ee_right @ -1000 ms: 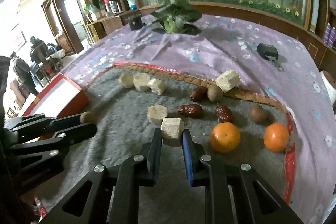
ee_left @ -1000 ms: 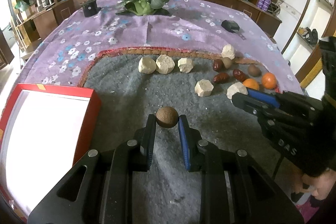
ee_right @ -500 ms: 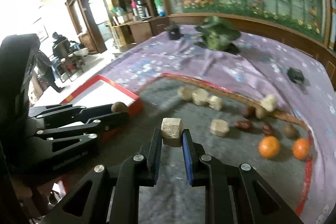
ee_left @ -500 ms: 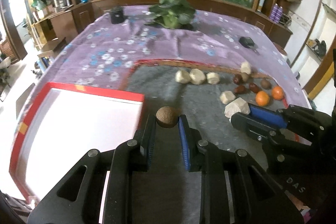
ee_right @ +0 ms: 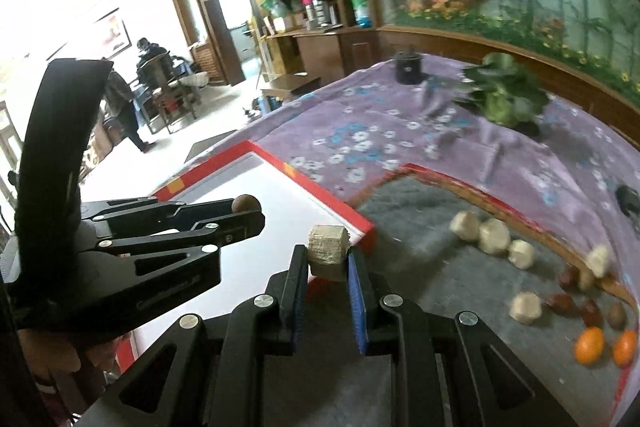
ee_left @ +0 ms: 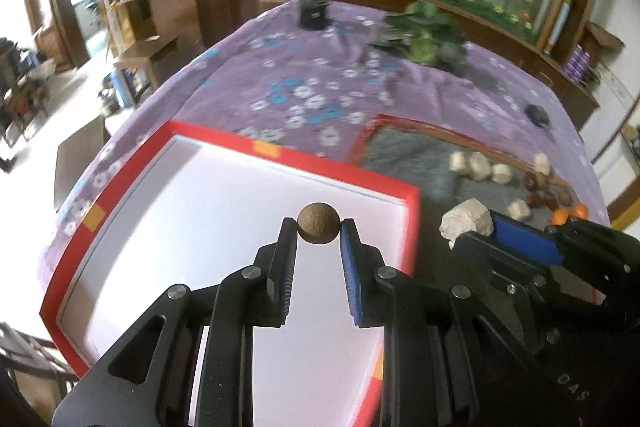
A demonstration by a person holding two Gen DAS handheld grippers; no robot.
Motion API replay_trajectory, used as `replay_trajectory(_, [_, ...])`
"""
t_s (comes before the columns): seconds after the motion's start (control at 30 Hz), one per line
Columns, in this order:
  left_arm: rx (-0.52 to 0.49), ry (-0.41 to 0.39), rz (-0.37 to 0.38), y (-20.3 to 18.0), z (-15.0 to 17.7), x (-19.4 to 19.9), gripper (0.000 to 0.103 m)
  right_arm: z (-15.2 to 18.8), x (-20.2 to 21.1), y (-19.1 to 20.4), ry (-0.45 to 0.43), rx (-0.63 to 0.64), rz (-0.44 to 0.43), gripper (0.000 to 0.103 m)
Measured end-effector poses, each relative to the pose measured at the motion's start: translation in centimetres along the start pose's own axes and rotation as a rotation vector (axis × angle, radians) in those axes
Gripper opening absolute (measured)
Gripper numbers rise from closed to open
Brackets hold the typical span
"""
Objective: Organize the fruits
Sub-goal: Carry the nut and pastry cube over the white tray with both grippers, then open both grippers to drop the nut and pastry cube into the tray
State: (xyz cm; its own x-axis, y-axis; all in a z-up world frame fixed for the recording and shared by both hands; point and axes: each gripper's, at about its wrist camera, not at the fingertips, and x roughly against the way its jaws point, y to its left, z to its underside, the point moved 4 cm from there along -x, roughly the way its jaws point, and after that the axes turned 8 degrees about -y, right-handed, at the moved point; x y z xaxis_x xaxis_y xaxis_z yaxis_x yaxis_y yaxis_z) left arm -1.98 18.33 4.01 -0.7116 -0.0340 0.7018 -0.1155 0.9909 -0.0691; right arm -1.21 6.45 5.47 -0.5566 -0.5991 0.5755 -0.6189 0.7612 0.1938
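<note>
My left gripper point(ee_left: 319, 227) is shut on a small round brown fruit point(ee_left: 319, 223) and holds it above the white inside of the red-rimmed box point(ee_left: 352, 175). My right gripper point(ee_right: 328, 259) is shut on a pale faceted chunk point(ee_right: 327, 250) and holds it near the box's right corner point(ee_right: 360, 223), over the grey mat point(ee_right: 460, 279). The right gripper with its chunk point(ee_left: 466, 223) also shows in the left wrist view, and the left gripper with its fruit point(ee_right: 245, 204) in the right wrist view.
On the grey mat lie several pale chunks point(ee_right: 486, 237), dark red dates point(ee_right: 560, 301), brown fruits point(ee_right: 616, 315) and two oranges point(ee_right: 590, 345). The purple flowered cloth point(ee_left: 304, 95) carries a green plant point(ee_left: 424, 39) and a black pot point(ee_left: 314, 13). Wooden cabinets stand behind.
Both grippers have moved left with their loads. The left one now hangs over the box's white inside, and the right one has reached the box's corner.
</note>
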Motion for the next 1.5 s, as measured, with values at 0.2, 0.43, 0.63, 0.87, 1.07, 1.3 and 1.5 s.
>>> replay_trajectory(0.2, [0.037, 0.038, -0.032, 2.3, 0.6, -1.7, 0.021, -0.1, -4.0, 1.7, 0.061, 0.037, -0.023, 0.019])
replay_trajectory(0.43, [0.091, 0.074, -0.064, 4.0, 1.5, -3.1, 0.021, 1.2, -7.5, 2.6, 0.117, 0.054, -0.027, 0.019])
replay_trajectory(0.63, [0.14, 0.09, -0.083, 4.9, 1.8, -3.3, 0.021, 1.4, -7.0, 1.8, 0.075, 0.002, -0.055, 0.021])
replay_trajectory(0.87, [0.127, 0.08, -0.087, 3.9, 1.9, -2.6, 0.021, 1.2, -3.8, 0.8, 0.005, -0.043, -0.052, 0.023])
replay_trajectory(1.07, [0.09, 0.032, -0.069, 1.6, 1.4, -0.9, 0.033, 1.5, -0.5, -1.0, -0.033, -0.062, 0.002, 0.042])
replay_trajectory(1.3, [0.059, -0.054, -0.021, -1.8, 0.4, 1.5, 0.061, 2.0, 4.6, -3.9, -0.109, -0.076, 0.109, 0.059])
replay_trajectory(1.5, [-0.005, -0.073, 0.015, -5.4, 0.2, 2.1, 0.061, 3.3, 8.7, -6.9, -0.176, -0.107, 0.161, 0.07])
